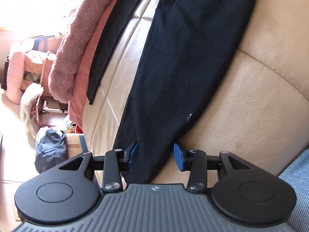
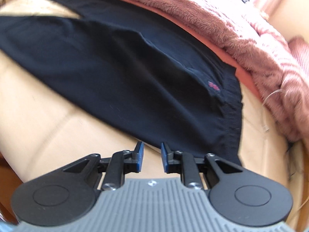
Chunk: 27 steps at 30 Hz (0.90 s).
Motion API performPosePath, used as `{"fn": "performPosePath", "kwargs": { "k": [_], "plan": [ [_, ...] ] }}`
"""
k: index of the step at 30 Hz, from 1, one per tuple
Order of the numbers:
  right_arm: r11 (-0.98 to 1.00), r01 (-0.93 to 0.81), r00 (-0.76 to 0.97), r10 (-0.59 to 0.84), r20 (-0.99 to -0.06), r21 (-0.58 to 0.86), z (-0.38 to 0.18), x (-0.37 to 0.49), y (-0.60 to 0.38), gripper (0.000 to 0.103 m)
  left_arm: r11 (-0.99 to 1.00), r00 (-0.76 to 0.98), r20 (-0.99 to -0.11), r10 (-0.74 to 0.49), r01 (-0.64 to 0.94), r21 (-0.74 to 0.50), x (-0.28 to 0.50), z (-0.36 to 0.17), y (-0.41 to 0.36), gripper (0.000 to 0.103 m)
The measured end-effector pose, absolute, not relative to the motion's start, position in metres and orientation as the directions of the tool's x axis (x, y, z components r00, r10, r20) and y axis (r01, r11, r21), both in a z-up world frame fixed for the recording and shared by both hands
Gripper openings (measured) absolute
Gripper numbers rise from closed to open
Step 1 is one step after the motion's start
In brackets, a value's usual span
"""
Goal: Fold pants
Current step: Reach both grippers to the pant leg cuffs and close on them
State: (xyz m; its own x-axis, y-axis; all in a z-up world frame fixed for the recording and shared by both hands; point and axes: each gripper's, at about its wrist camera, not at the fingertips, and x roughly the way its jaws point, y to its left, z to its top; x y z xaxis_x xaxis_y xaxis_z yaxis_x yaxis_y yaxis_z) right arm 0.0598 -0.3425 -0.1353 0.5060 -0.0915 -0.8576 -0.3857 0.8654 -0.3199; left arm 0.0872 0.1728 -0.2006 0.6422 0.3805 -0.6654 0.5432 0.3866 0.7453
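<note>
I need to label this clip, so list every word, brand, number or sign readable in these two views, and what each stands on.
No readable words or numbers in either view.
Small white emblem on the left gripper's grey ribbed body: a sign, no letters.
The same emblem on the right gripper's grey body: blurred.
Small red mark near the waistband of the black fabric pants: too blurred to read.

Black pants [image 1: 173,67] lie on the cream leather sofa [image 1: 260,96].

Pants [image 2: 119,73] flat on the sofa cushion [image 1: 260,96] — fleece blanket [image 2: 241,29] along their far edge.
</note>
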Motion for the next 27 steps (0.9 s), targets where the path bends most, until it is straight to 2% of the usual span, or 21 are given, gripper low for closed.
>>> {"fn": "performPosePath", "kwargs": {
  "k": [5, 9, 16, 21, 27],
  "plan": [
    [0.752, -0.476, 0.51, -0.186, -0.84, -0.456, -0.148, 0.05, -0.356, 0.015, 0.359, 0.622, -0.608, 0.493, 0.491, 0.794, 0.097, -0.211, 0.18, 0.033],
    [0.57, -0.578, 0.556, -0.249, -0.793, -0.584, -0.165, 0.044, -0.354, 0.016, 0.406, 0.599, -0.621, 0.505, 0.47, 0.784, 0.104, -0.207, 0.18, 0.025],
    [0.355, -0.661, 0.604, -0.27, -0.75, -0.661, -0.181, 0.041, -0.348, 0.016, 0.55, 0.561, -0.654, 0.508, 0.373, 0.748, 0.11, -0.198, 0.182, 0.009],
    [0.298, -0.663, 0.633, -0.268, -0.726, -0.687, -0.182, 0.034, -0.346, 0.015, 0.632, 0.557, -0.665, 0.498, 0.292, 0.718, 0.114, -0.181, 0.185, 0.004],
    [0.248, -0.649, 0.658, -0.291, -0.694, -0.719, -0.184, 0.03, -0.343, 0.015, 0.691, 0.553, -0.673, 0.491, 0.223, 0.688, 0.113, -0.165, 0.182, 0.004]
  ]
}}
